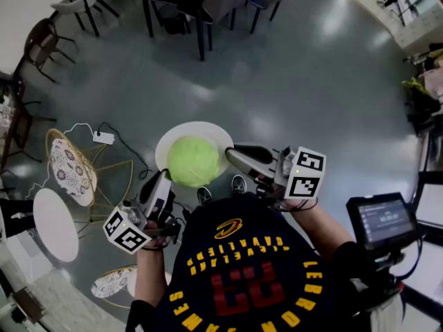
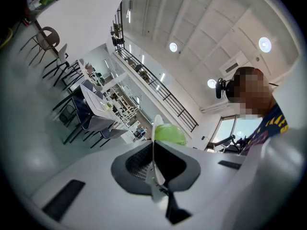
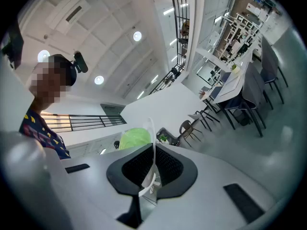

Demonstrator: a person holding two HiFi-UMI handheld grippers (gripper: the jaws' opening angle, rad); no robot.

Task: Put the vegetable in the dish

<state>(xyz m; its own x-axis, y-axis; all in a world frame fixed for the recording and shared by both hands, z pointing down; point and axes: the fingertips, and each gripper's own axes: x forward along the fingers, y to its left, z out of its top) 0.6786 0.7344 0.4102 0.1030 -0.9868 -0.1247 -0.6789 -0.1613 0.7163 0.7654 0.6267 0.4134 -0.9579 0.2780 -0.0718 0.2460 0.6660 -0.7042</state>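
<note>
Far left, down on the grey floor (image 1: 297,81): a round white desk (image 1: 55,224) beside a patterned chair (image 1: 69,170). Next, the left tongs (image 1: 160,182), closed tight on the near-left rim of a white dish (image 1: 202,128), with the thin edge pinched between both pads in the left gripper view. In the middle, held up in the air above the floor and clear of any desk: the dish, with the round pale-green vegetable (image 1: 194,160) sitting inside it, filling most of the bowl. Then the right tongs (image 1: 234,156), likewise clamped on the dish's right rim, edge nipped between the pads. Far right, a small dark screen (image 1: 384,220) on a stand.
</note>
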